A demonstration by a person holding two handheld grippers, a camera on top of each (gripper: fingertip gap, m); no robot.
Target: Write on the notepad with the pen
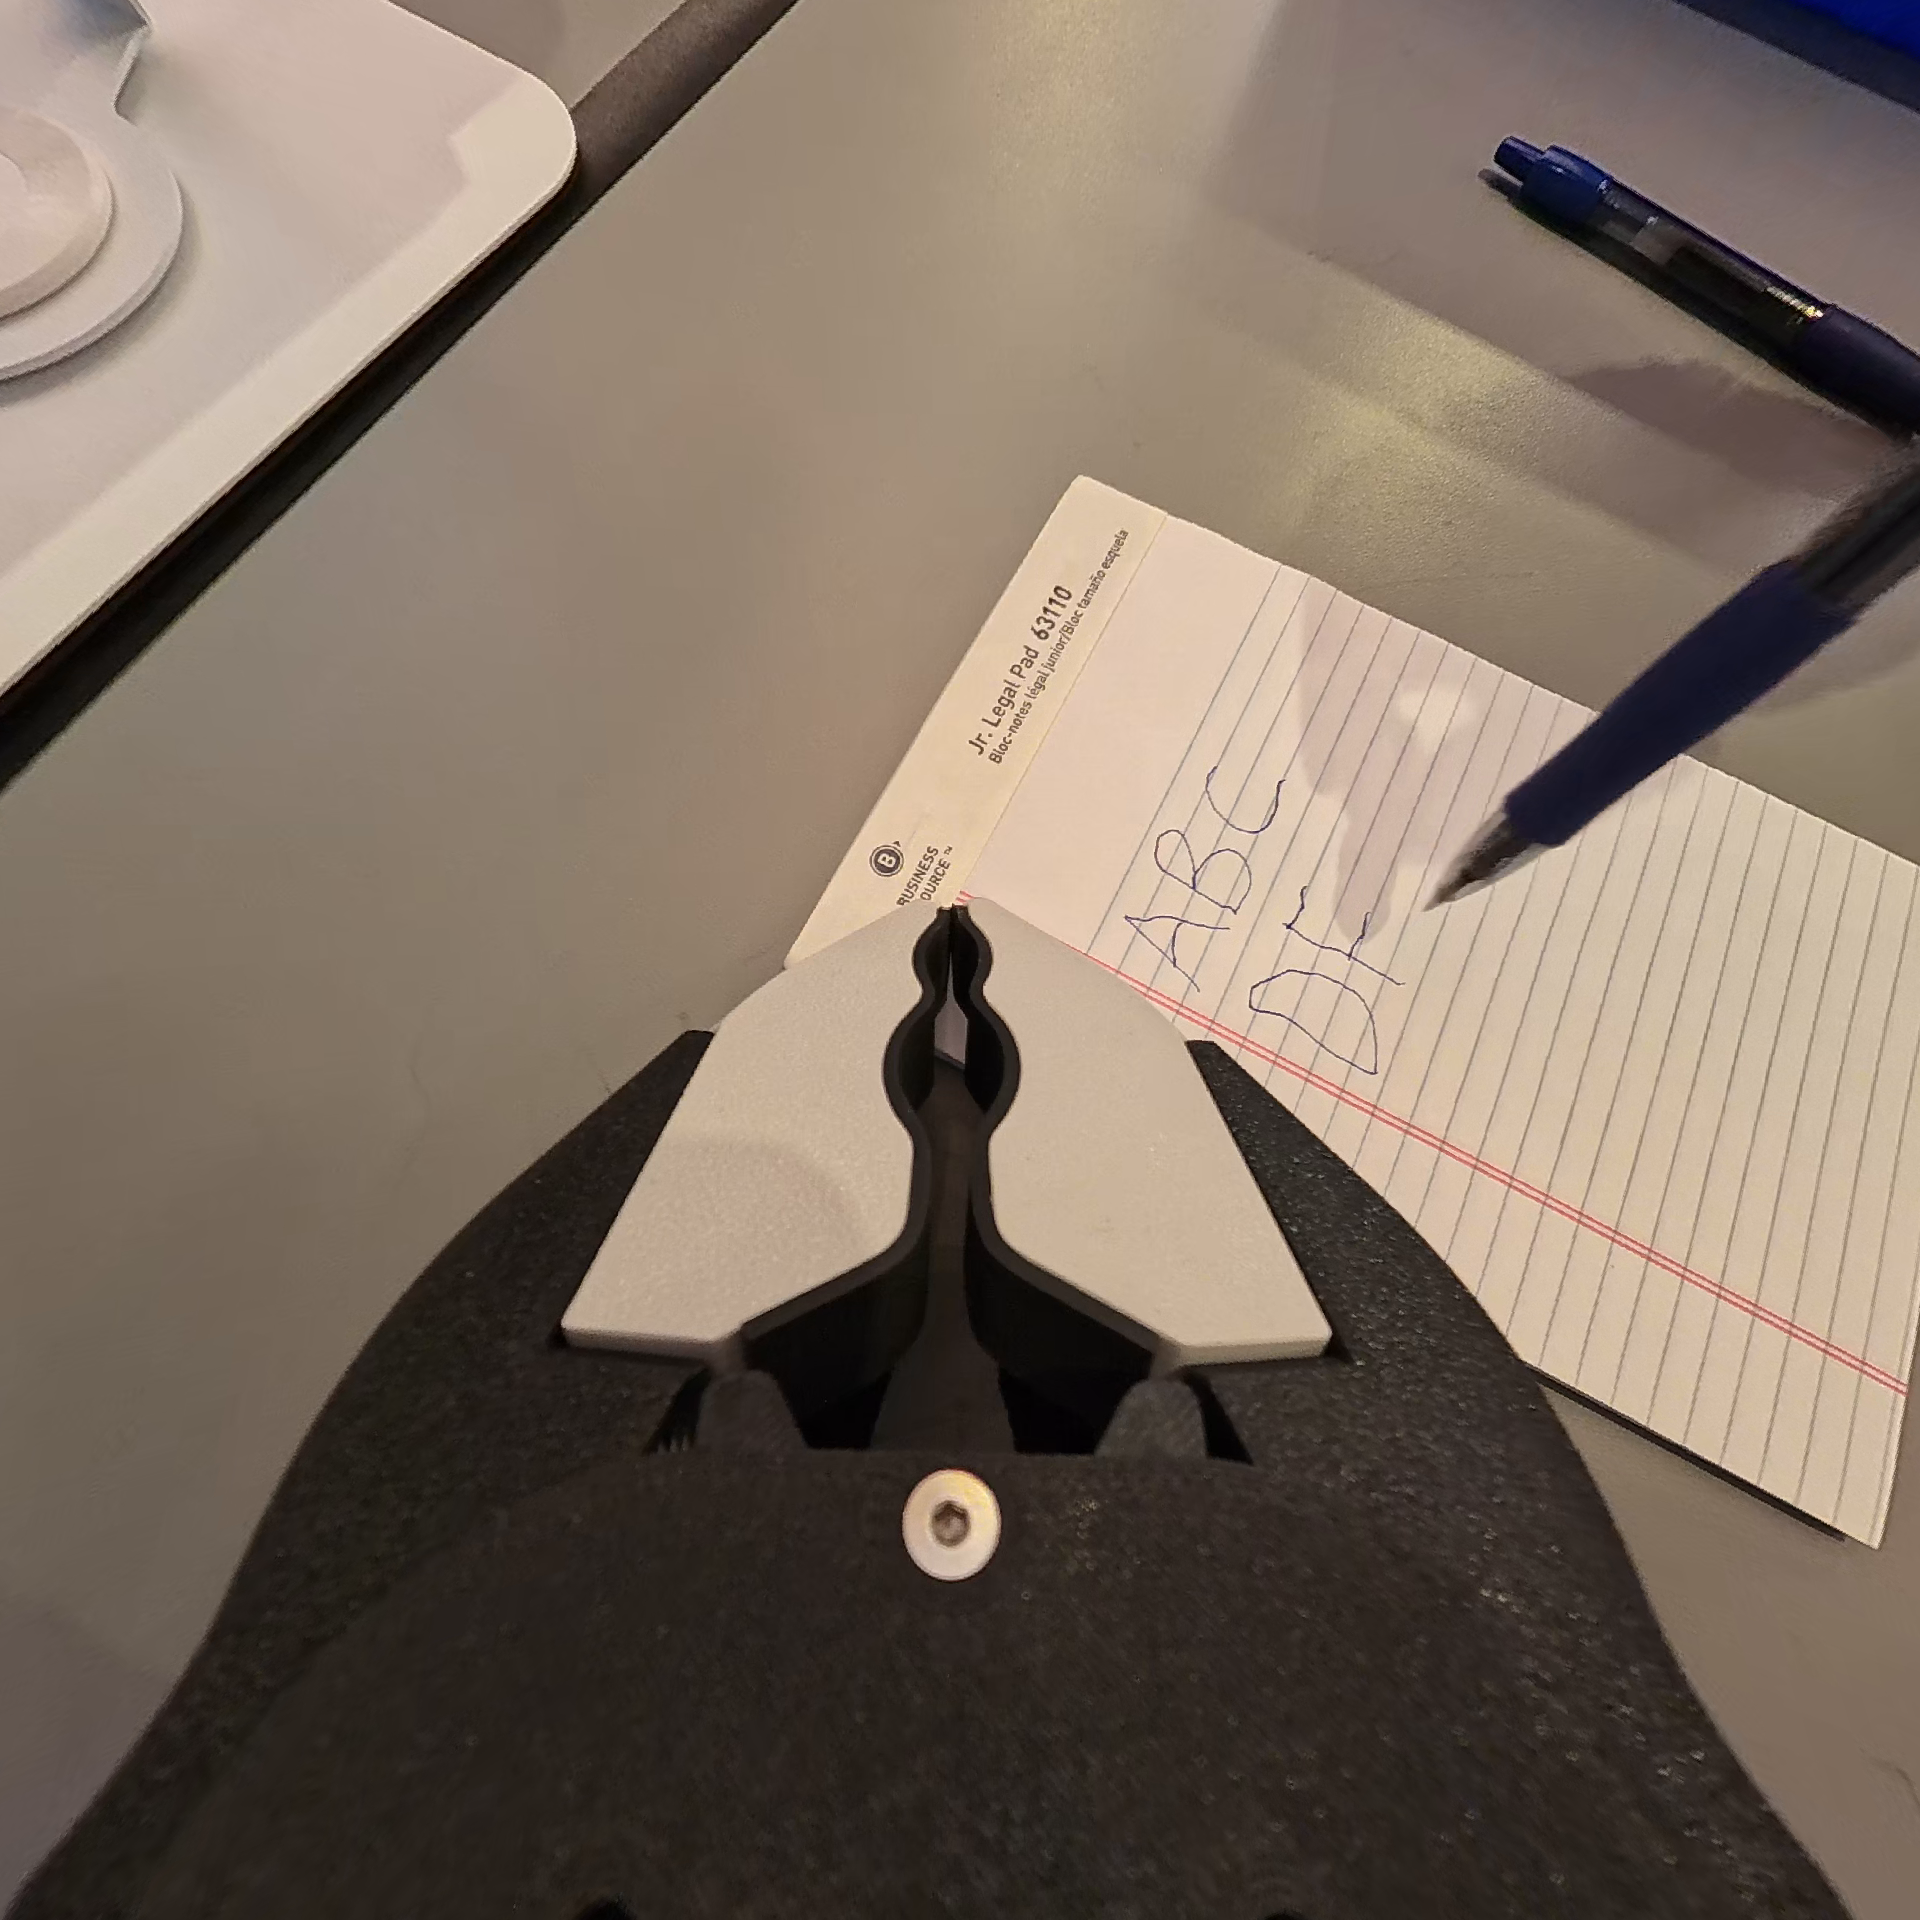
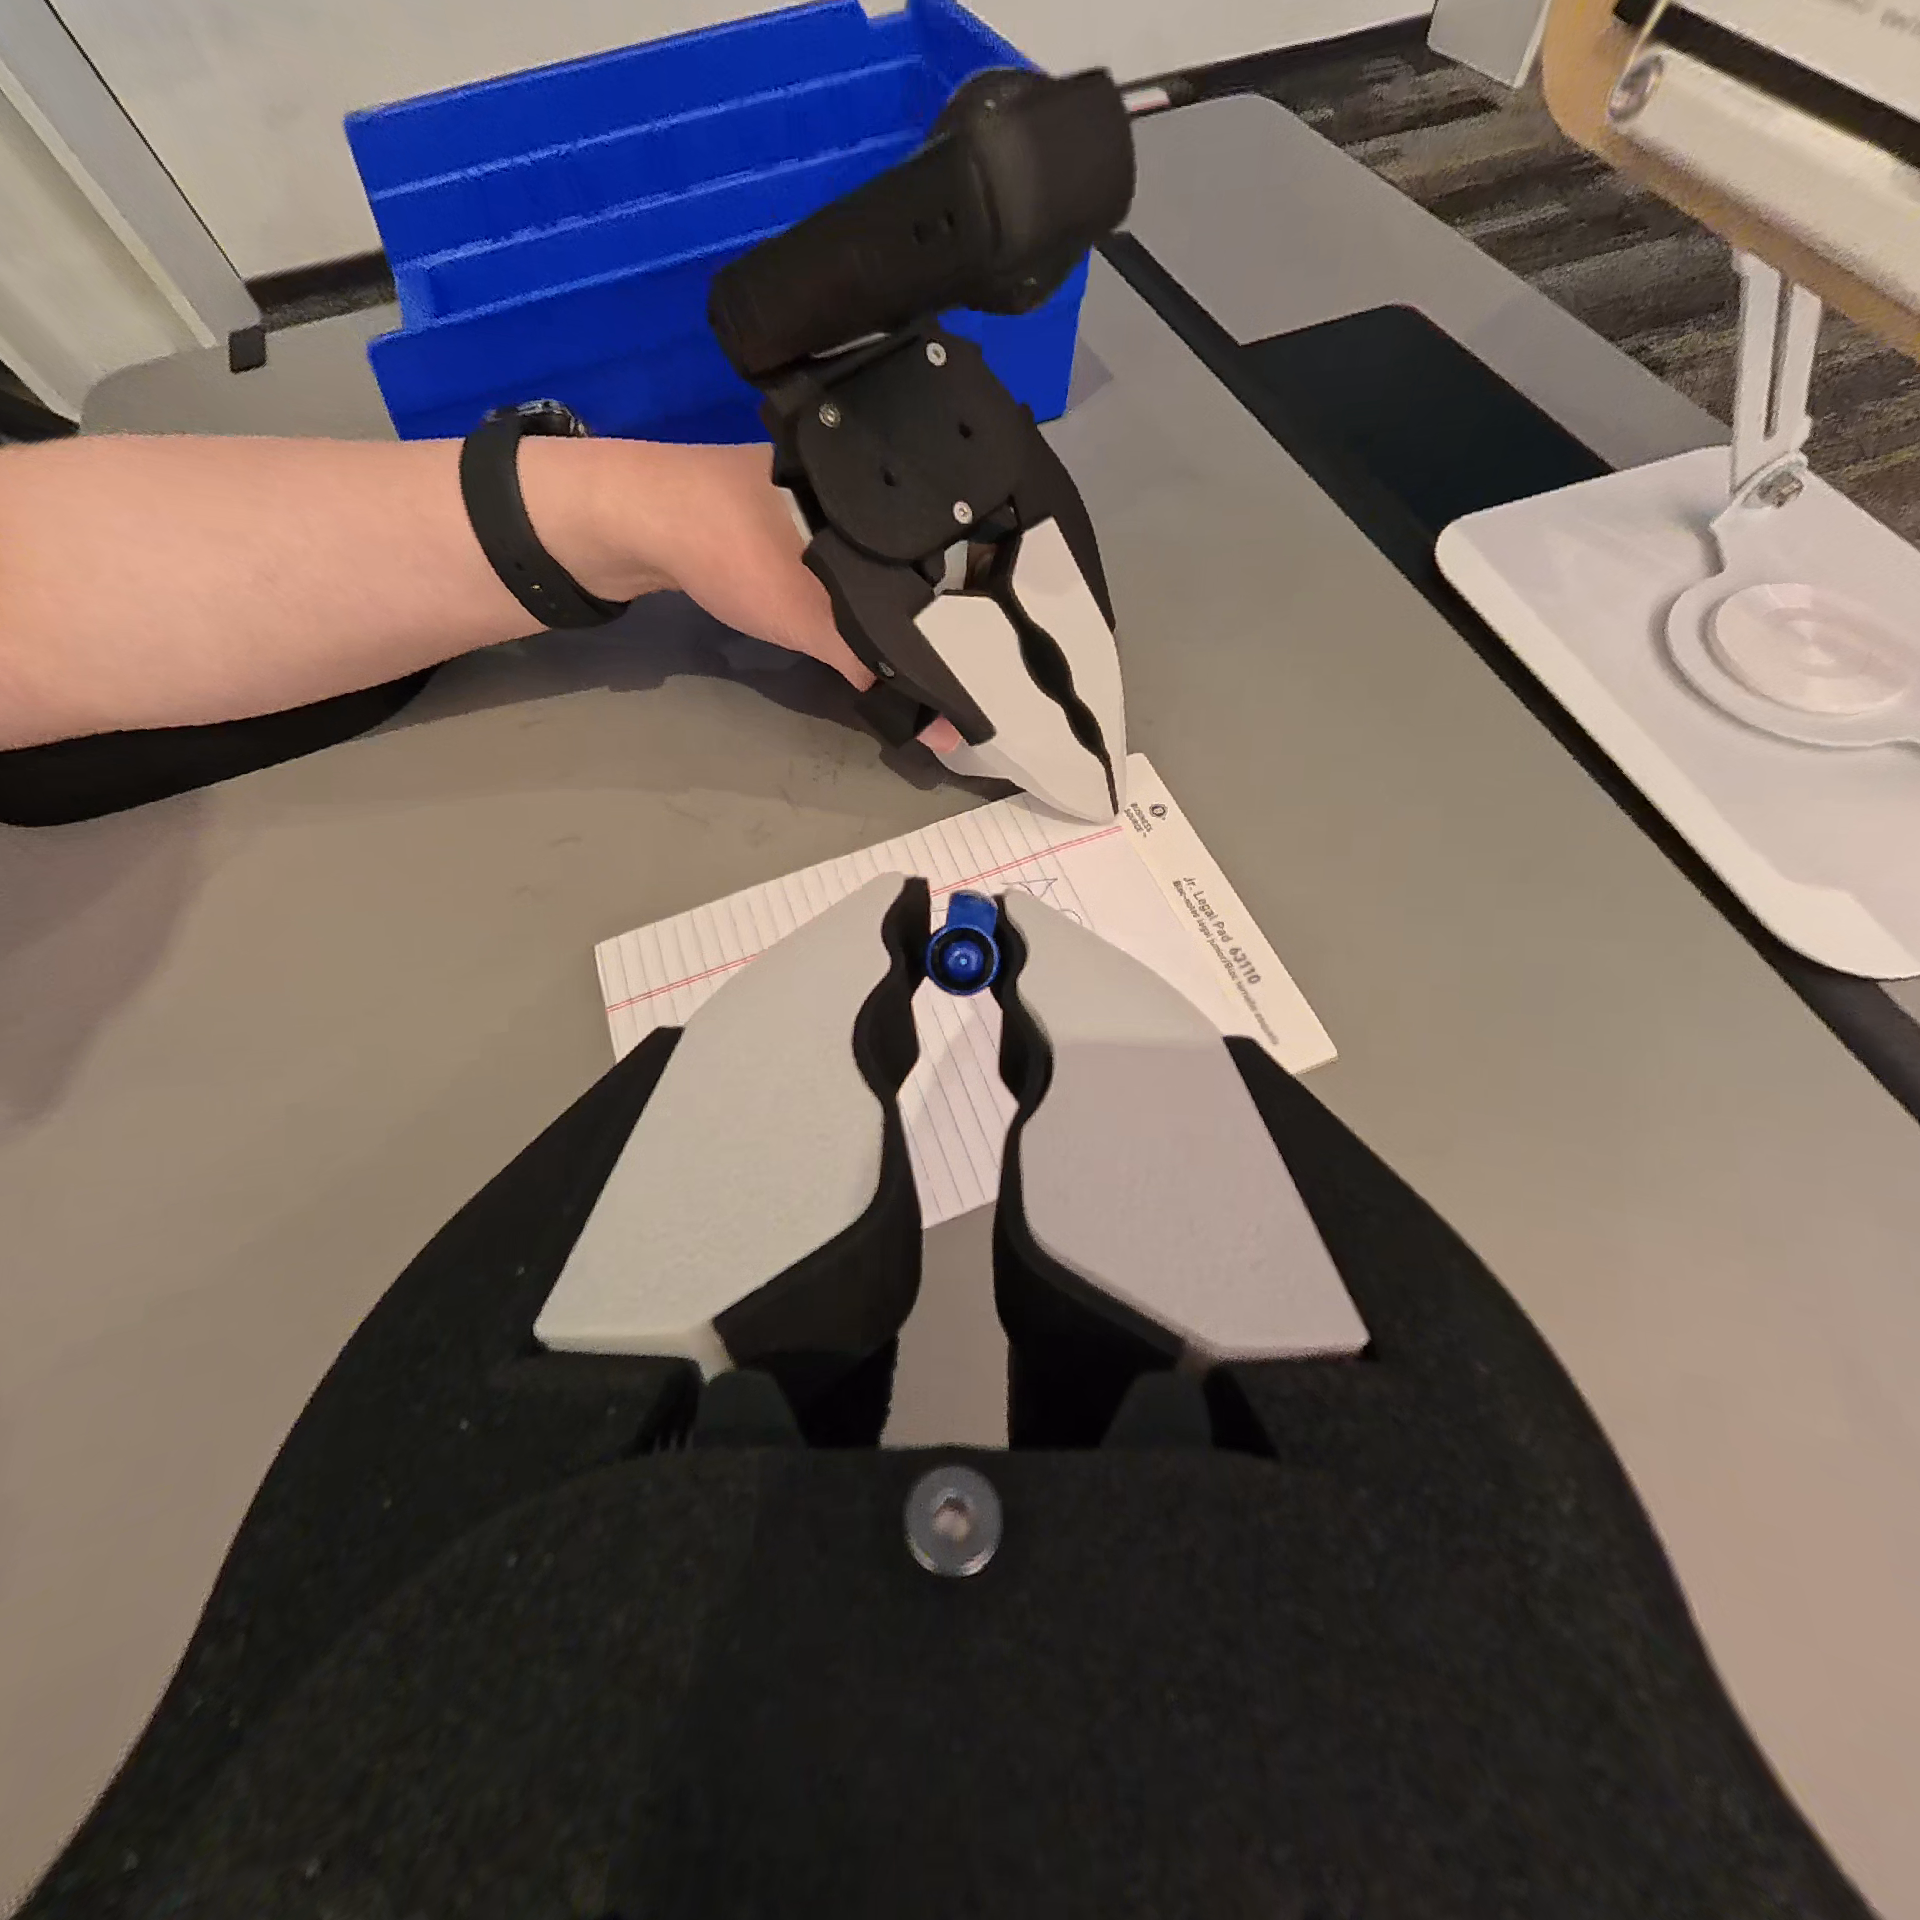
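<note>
While the left gripper (image 1: 953, 914) pinned the notepad (image 1: 1558, 1091) corner, fully closed, the right gripper (image 2: 961, 914) clamped the pen (image 1: 1662, 717) — tip hovering just off paper. Best bet was light, steady strokes — no shoving the pad.

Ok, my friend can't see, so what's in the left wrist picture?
A dark blue pen slants down, its tip just above a white lined notepad bearing blue handwriting, on a grey table. The closed grey left tongs rest at the pad's corner. A second blue pen lies beyond.
</note>
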